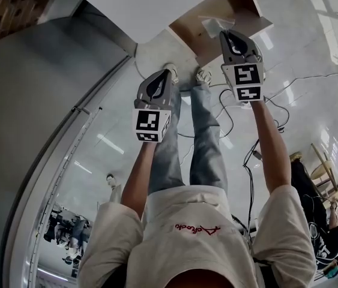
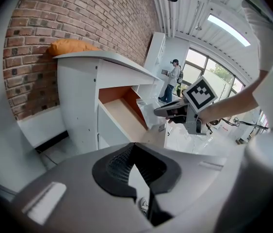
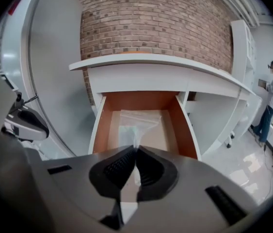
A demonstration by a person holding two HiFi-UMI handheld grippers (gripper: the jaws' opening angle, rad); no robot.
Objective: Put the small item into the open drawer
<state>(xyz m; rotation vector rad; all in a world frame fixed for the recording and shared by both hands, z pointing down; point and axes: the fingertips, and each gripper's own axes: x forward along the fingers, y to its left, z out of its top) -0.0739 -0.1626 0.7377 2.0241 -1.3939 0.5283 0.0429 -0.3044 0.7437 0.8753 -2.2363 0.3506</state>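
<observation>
The open drawer (image 3: 188, 130) with an orange-brown inside sticks out of a white counter; the head view shows the drawer (image 1: 188, 33) at the top. A clear plastic bag (image 3: 137, 123) lies in it, its near end drawn to a point between my right gripper's (image 3: 136, 148) jaws, which are shut on it. In the head view the right gripper (image 1: 229, 36) reaches over the drawer's front and the bag (image 1: 215, 24). My left gripper (image 1: 163, 77) hangs lower and to the left, outside the drawer. The left gripper (image 2: 134, 146) is shut with nothing in it.
The white counter top (image 3: 165, 62) runs along a brick wall (image 3: 151, 18), with an orange cushion (image 2: 73, 46) on it. A person (image 3: 272, 98) stands far to the right. Cables (image 1: 229, 116) lie on the glossy floor by my feet.
</observation>
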